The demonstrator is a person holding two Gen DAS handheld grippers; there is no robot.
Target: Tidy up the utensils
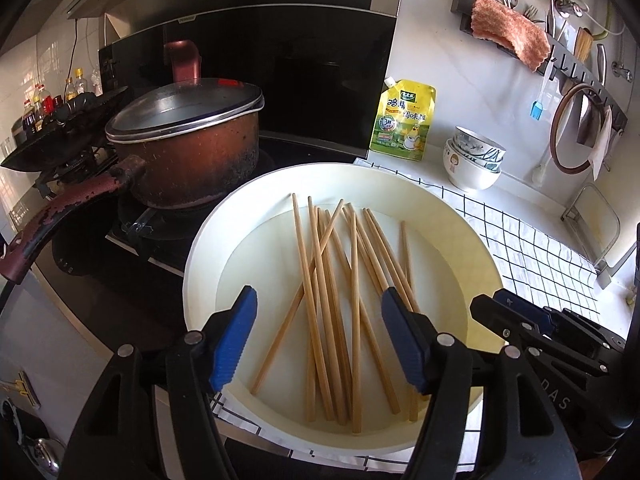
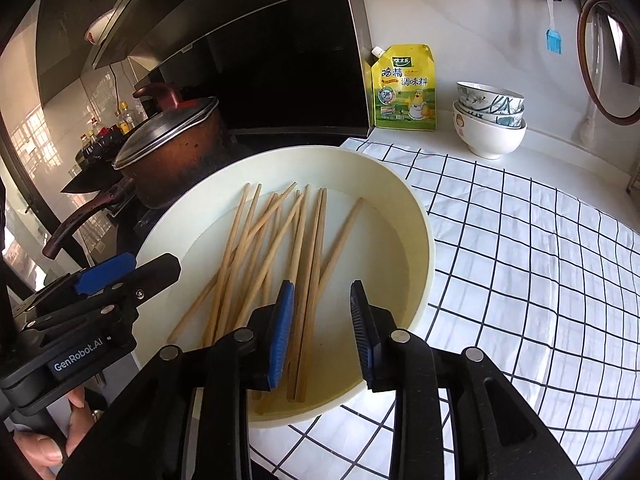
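Observation:
Several wooden chopsticks (image 1: 332, 292) lie crossed in a cream round basin (image 1: 452, 216) on a checked cloth. My left gripper (image 1: 318, 340) hovers open above the basin's near side, empty. My right gripper (image 2: 322, 336) is also open and empty over the chopsticks (image 2: 280, 248) in the basin (image 2: 416, 216), nearer its right side. The right gripper shows in the left wrist view (image 1: 516, 312) at the basin's right rim, and the left gripper shows in the right wrist view (image 2: 132, 276) at its left rim.
A brown lidded pot (image 1: 192, 144) stands on the stove left of the basin, its handle pointing near-left. A yellow seasoning pouch (image 1: 404, 120) and stacked bowls (image 1: 474, 160) stand behind. A wall rail (image 1: 560, 52) holds a cloth and utensils. The checked cloth (image 2: 520, 260) covers the counter on the right.

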